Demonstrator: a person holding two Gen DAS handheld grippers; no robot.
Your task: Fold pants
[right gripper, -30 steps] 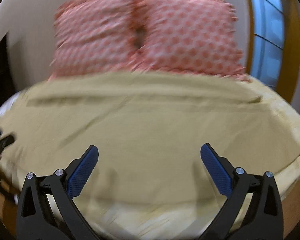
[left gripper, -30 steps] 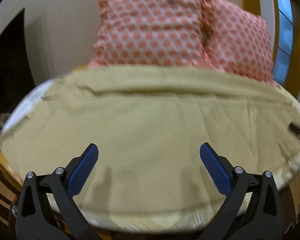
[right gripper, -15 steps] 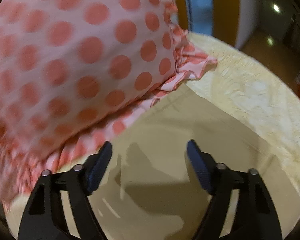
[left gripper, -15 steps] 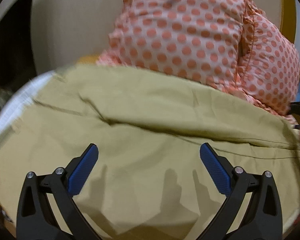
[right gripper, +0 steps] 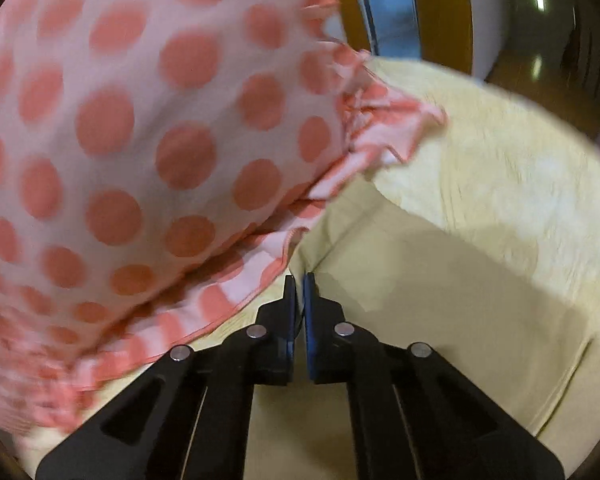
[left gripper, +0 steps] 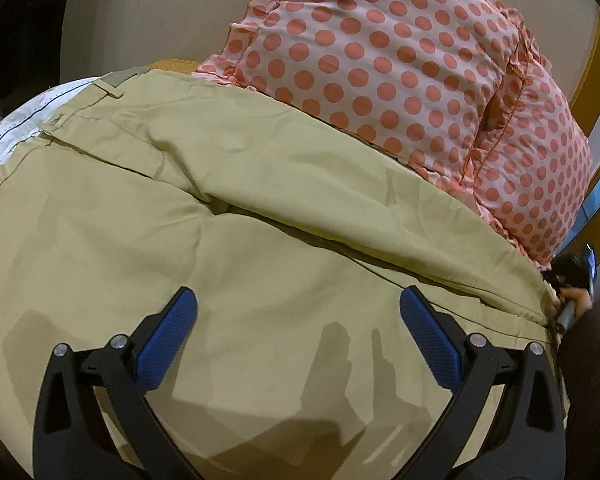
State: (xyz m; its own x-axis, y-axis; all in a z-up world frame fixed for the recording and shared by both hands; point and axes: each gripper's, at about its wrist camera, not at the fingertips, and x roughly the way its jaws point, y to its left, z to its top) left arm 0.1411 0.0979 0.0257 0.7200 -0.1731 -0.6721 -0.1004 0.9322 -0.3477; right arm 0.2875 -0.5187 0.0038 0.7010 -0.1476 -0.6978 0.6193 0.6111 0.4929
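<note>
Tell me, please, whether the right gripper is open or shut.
Shut: the right gripper has its blue pads nearly touching, at the khaki pants' edge.

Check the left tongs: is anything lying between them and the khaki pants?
Nothing visible. The left tongs hang open directly over the flat khaki cotton pants, with only their own shadow on the cloth. The pink polka-dot pillow sits beyond the pants' far edge, out of the path.

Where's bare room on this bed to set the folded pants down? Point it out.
Bare sheet lies right of the dotted pillow, past the pant hem by the right tool. A white strip shows left of the waistband. Elsewhere it is crowded: the pants cover the bed up to the pillows.
</note>
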